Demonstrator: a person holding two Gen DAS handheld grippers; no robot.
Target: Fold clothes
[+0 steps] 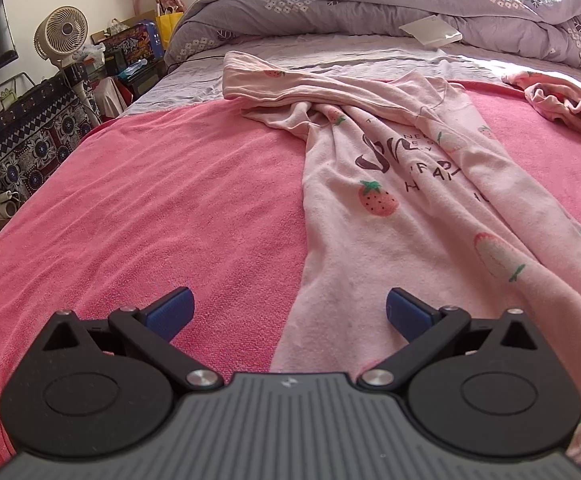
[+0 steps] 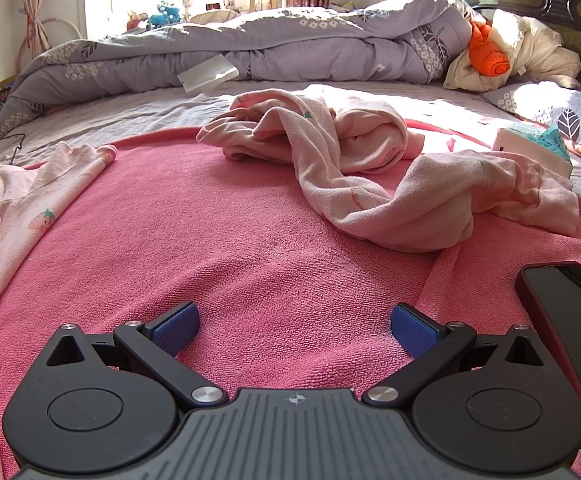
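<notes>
A pale pink strawberry-print top [image 1: 402, 184] lies stretched out on a pink towel [image 1: 162, 208], one sleeve folded across its upper end. Its edge shows at the left of the right wrist view [image 2: 14, 200]. A second pale pink garment [image 2: 370, 172] lies crumpled on the towel [image 2: 230, 256] ahead of the right gripper, and its end shows at the far right of the left wrist view [image 1: 566, 100]. My left gripper [image 1: 289, 310] is open and empty over the top's near hem. My right gripper [image 2: 295, 328] is open and empty above bare towel.
A lilac quilt [image 2: 250, 48] is bunched along the far side of the bed with a white card [image 2: 206, 74] on it. A dark phone [image 2: 570, 320] lies at the near right. A small box [image 2: 538, 148] sits at the right. A fan [image 1: 64, 36] and clutter stand left of the bed.
</notes>
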